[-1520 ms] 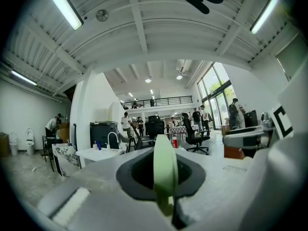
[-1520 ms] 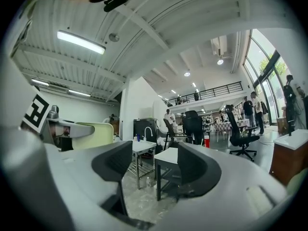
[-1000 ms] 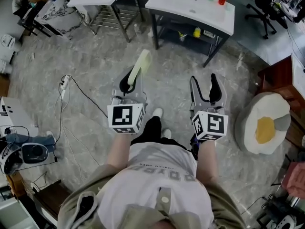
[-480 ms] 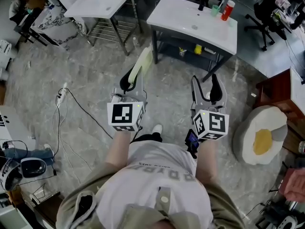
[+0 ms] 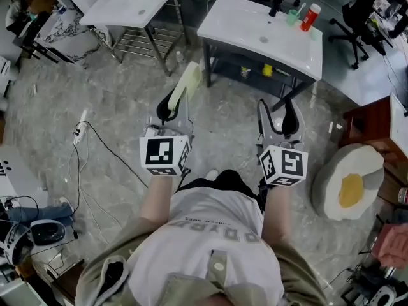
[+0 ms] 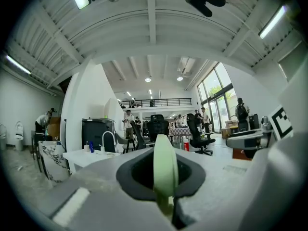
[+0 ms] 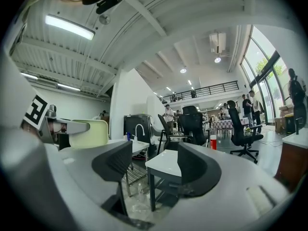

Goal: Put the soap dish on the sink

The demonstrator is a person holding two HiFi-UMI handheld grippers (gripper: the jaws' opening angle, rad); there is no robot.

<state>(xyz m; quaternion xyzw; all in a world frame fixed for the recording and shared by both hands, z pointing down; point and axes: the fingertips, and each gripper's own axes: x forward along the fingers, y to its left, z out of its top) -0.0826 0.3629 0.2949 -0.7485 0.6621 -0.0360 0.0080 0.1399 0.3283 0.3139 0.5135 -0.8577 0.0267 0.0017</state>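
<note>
1. The left gripper (image 5: 171,110) is clamped on the soap dish (image 5: 189,81), a pale green piece held on edge that sticks out forward past the gripper's tips.
2. In the left gripper view the soap dish (image 6: 165,172) stands as a thin upright band pinched between the dark pads, and it blocks the middle of the view.
3. The right gripper (image 5: 278,116) has its jaws apart with nothing between them. In the right gripper view, the near corner of the sink (image 7: 166,160) shows through the gap.
4. The sink (image 5: 242,24) stands ahead of both grippers, with its long near edge running slantwise across the head view.
5. The soap dish is held in the air on the near side of that edge, toward the sink's left corner, and touches nothing but the gripper.
6. A red bottle (image 5: 310,16) and a green cup (image 5: 292,16) stand at the sink's far right, and the rest of its white top is bare.
7. A second white worktop (image 5: 134,5) stands to the left, with a gap between it and the sink.
8. The grey floor (image 5: 115,107) between the person and the sink is open. A cable (image 5: 108,145) trails at the left and an egg-shaped cushion (image 5: 350,180) lies at the right, both off to the sides.
</note>
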